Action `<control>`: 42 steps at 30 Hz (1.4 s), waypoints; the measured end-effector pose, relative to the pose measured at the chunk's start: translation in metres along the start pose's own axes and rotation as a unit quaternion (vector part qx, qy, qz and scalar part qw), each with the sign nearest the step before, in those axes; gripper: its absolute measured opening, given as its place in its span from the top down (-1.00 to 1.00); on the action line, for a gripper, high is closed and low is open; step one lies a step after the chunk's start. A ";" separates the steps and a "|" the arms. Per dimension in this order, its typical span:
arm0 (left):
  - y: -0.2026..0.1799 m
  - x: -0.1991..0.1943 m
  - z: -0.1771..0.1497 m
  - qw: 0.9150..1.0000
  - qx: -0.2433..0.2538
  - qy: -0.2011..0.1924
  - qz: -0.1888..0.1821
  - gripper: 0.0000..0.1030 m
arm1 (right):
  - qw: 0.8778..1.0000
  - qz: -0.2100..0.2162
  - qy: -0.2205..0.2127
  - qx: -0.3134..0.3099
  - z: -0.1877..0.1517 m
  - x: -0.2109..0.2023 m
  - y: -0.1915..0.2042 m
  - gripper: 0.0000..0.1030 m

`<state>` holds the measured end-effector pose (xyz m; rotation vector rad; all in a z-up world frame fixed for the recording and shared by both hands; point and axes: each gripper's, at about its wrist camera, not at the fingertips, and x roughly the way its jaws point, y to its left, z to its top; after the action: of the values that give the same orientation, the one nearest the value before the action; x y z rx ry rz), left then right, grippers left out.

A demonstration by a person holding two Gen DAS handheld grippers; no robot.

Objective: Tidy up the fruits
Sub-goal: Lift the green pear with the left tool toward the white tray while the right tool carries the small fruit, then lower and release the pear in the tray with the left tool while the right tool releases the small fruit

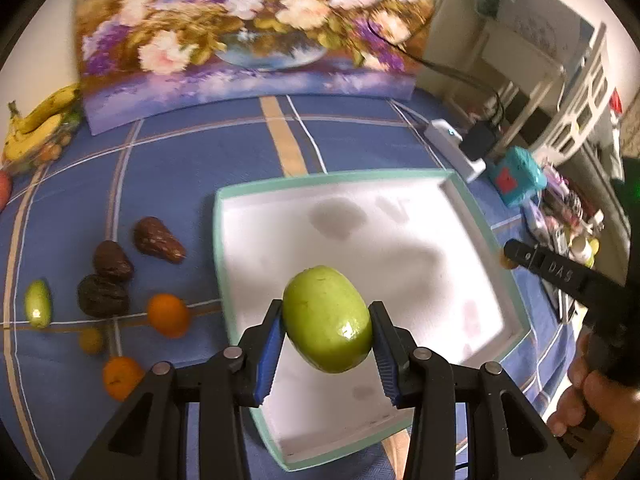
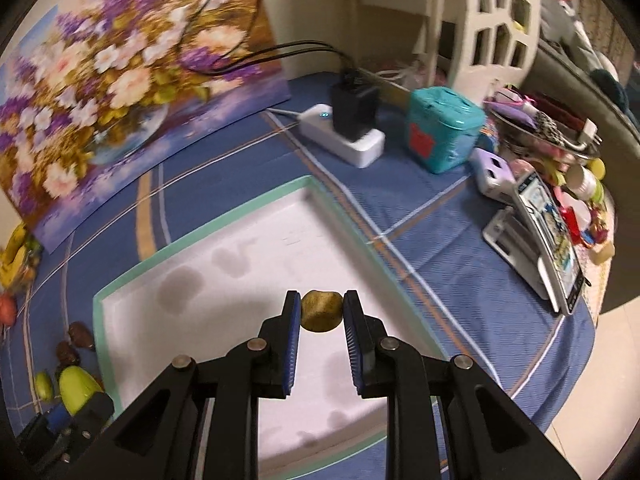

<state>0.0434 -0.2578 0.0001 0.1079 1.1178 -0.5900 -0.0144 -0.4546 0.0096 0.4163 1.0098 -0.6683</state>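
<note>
My left gripper point(image 1: 327, 322) is shut on a large green fruit point(image 1: 327, 319), held above the near part of a white tray with a mint rim point(image 1: 332, 176). My right gripper point(image 2: 321, 312) is shut on a small yellow-brown fruit point(image 2: 321, 311) over the same tray point(image 2: 208, 227). In the right wrist view the green fruit point(image 2: 78, 394) and the left gripper's fingers point(image 2: 60, 416) show at the lower left. On the blue cloth left of the tray lie dark brown fruits point(image 1: 158, 240), two oranges point(image 1: 168, 315), a small green fruit point(image 1: 38, 304) and a small yellow one point(image 1: 91, 340).
A flower painting point(image 1: 248, 28) leans at the back. Bananas point(image 1: 36, 124) lie at the far left. A white power strip point(image 2: 344, 140), a teal box point(image 2: 440, 132) and a cluttered heap of small items point(image 2: 552, 184) stand to the right of the tray. A person's hand point(image 1: 588, 396) holds the right gripper.
</note>
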 end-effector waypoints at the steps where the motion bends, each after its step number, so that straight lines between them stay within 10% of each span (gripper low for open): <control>1: -0.004 0.005 -0.002 1.000 0.005 0.007 0.001 0.14 | 1.000 0.000 0.004 0.005 0.000 0.003 -0.004 0.57; 42: -0.003 0.054 -0.024 0.997 -0.001 0.076 0.027 0.12 | 0.997 -0.036 0.053 -0.035 -0.012 0.033 0.002 0.56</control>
<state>0.0387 -0.2725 -0.0575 0.1821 1.2585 -0.5388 -0.0091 -0.4564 -0.0253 0.3586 1.1504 -0.6793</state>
